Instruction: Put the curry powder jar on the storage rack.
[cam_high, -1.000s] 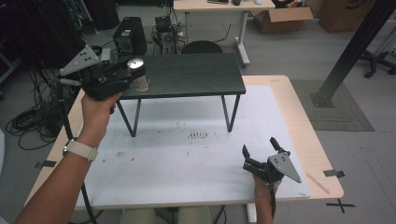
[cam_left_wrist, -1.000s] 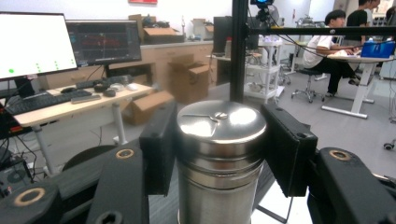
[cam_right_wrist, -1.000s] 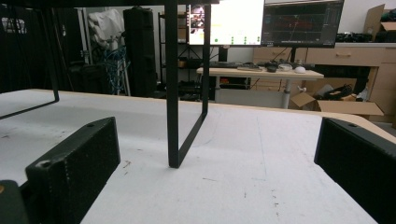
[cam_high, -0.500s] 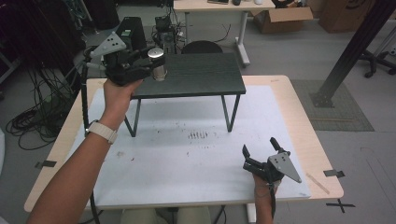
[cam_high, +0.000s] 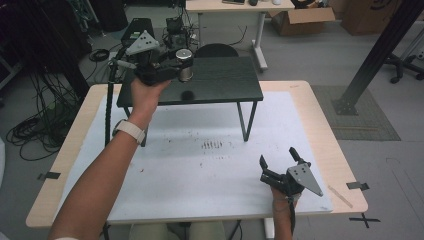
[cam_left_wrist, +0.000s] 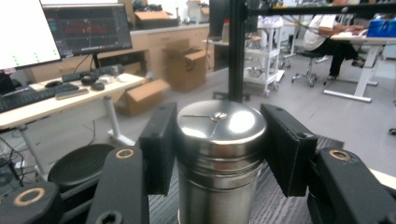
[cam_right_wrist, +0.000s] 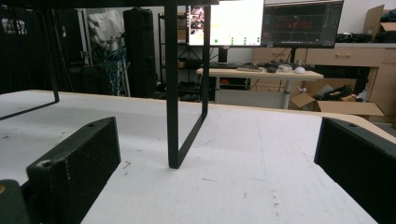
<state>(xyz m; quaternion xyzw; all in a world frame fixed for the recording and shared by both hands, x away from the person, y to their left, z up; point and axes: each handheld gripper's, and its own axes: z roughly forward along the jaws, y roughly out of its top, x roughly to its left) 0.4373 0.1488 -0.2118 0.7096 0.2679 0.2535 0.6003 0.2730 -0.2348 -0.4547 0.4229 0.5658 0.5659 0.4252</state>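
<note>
My left gripper is shut on a shiny steel shaker and holds it upright just above the black raised shelf, over its left part. In the left gripper view the shaker fills the gap between both black jaws, lid up, with my left gripper clamped on its sides. My right gripper rests low over the white mat near the front right, jaws wide apart with nothing between them. The right gripper faces the shelf's leg.
The shelf stands on thin black legs on the white mat, which covers a wooden table. Dark scuff marks sit mid-mat. A black chair, desks, boxes and cables lie beyond the far edge.
My left gripper has carried the shaker to the right and forward, from beyond the shelf's left end to above its top. The right gripper has stayed still.
</note>
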